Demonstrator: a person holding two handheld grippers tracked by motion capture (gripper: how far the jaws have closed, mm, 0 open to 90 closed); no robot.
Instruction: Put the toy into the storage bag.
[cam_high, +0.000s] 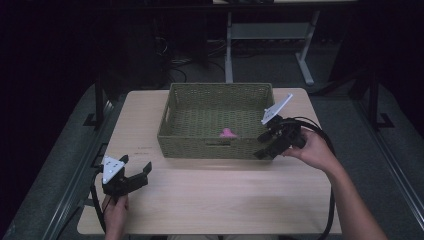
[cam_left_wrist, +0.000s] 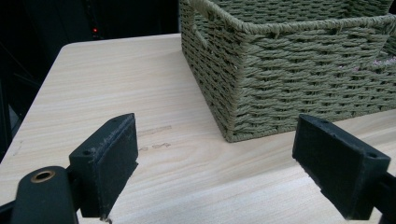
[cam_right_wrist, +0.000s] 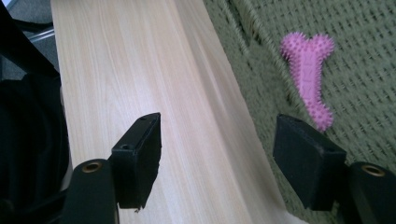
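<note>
I have my right gripper (cam_high: 263, 146) at the near right corner of the woven basket (cam_high: 215, 148), jaws open and empty, straddling the front wall with one jaw over the table (cam_high: 210, 195) and the other inside. The pink spiky toy (cam_right_wrist: 308, 77) lies on the basket floor just ahead of the inner jaw, its long axis running roughly along my line of reach. My left gripper (cam_high: 134, 172) rests well apart at the table's near left, jaws open on nothing, so the right hand is the nearer.
</note>
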